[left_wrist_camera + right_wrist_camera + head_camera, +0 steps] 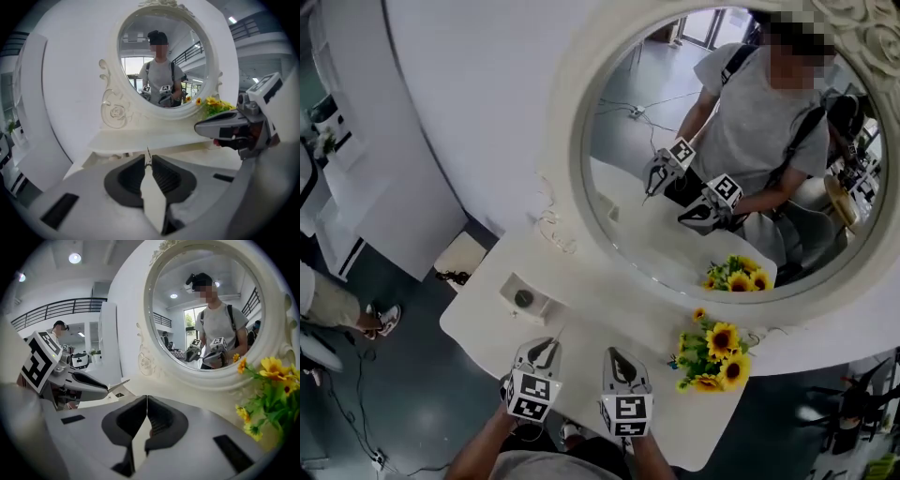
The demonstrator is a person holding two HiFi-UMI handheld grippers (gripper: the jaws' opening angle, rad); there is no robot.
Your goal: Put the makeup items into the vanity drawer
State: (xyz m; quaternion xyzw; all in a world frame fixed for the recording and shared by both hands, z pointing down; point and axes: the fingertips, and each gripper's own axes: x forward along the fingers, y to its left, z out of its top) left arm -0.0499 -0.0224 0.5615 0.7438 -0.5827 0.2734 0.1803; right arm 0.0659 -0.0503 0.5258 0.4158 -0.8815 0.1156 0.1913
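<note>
My left gripper [546,350] hovers over the near part of the white vanity top [483,314], shut on a thin, pointed silvery tool. Its tip [148,152] pokes out past the pads, and it also shows as a sliver [115,386] ahead of the left gripper [101,389]. Close on its right, my right gripper [617,357] is shut with nothing between its pads [146,401]. A small white box [525,298] with a dark round item in it sits on the top just ahead of the left gripper. I see no drawer front in any view.
A big round mirror [722,150] in an ornate white frame stands behind the top and reflects the person and both grippers. A bunch of sunflowers [714,352] lies at the right. A white cabinet [403,187] and a bystander's leg [333,302] are on the left.
</note>
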